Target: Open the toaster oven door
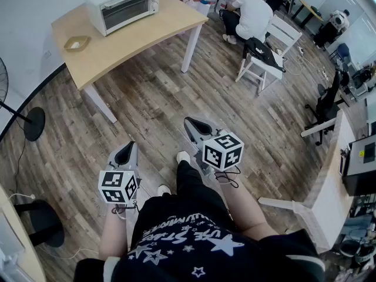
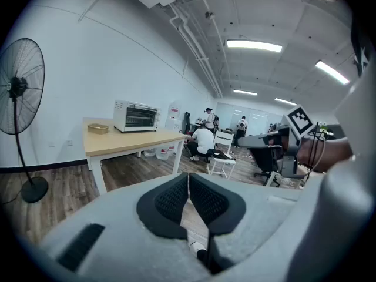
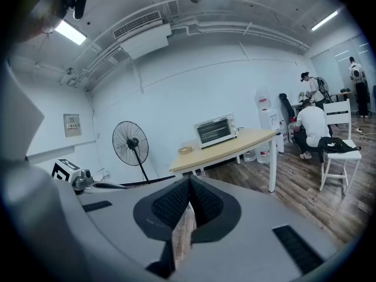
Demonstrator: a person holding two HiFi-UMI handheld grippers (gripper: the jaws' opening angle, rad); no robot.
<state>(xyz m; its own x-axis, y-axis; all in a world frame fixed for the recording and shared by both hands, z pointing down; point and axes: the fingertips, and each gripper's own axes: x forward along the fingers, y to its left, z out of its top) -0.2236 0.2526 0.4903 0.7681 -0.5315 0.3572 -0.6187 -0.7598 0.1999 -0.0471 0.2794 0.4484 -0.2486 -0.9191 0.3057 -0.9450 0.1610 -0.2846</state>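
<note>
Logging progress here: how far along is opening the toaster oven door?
Done: nothing; the toaster oven door is shut. In hand: nothing; left gripper and right gripper are shut, empty, far from the table. Left: walk up, grip the door, pull it open.

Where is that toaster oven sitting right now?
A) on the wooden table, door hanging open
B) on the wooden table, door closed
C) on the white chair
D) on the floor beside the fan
B: the toaster oven stands on the wooden table near the wall, its glass door shut.
</note>
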